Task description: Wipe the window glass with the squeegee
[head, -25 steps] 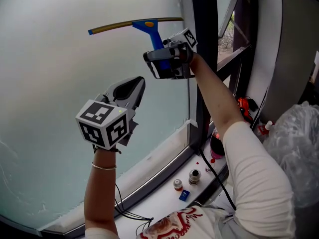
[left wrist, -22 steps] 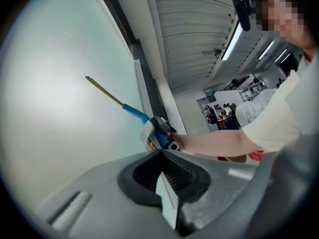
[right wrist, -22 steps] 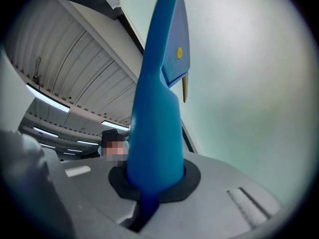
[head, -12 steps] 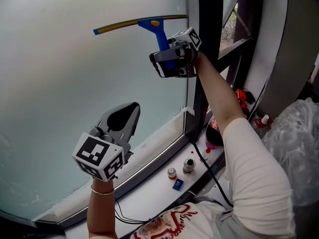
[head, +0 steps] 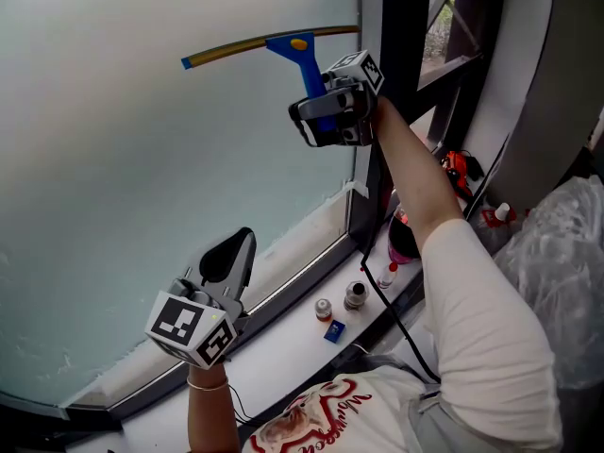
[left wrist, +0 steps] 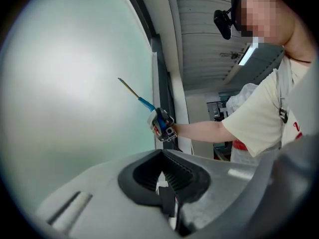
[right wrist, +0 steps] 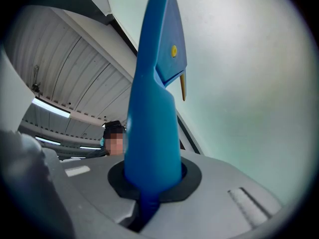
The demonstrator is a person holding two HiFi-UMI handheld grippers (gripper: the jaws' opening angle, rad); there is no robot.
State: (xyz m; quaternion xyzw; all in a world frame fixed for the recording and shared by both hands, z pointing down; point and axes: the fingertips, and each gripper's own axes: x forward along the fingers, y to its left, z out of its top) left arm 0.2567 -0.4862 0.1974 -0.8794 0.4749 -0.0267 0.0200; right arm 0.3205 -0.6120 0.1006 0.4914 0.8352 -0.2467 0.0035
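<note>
Head view: your right gripper (head: 321, 102) is up high by the dark frame (head: 401, 64), pinching the squeegee (head: 288, 43) by its blue handle. The blade lies across the glass (head: 142, 177) above that gripper, long axis nearly level, with its right end at the frame. Your left gripper (head: 236, 251) hangs low near the sill (head: 283, 333), well apart from the tool, so this stroke belongs to the right hand.

Left gripper view: the left gripper (left wrist: 167, 193) has its jaws pressed together with nothing held. The right gripper (left wrist: 160, 124) and squeegee (left wrist: 139, 99) show far off and higher up the glass (left wrist: 75, 83).

Right gripper view: the squeegee's (right wrist: 154, 108) handle rises straight out of the right gripper (right wrist: 149, 193). The jaws have just been easing open a little, yet the handle sits clamped between them. Glass (right wrist: 249, 83) lies to the right. The bare pane runs below the blade, so I'd expect a downward pull.
</note>
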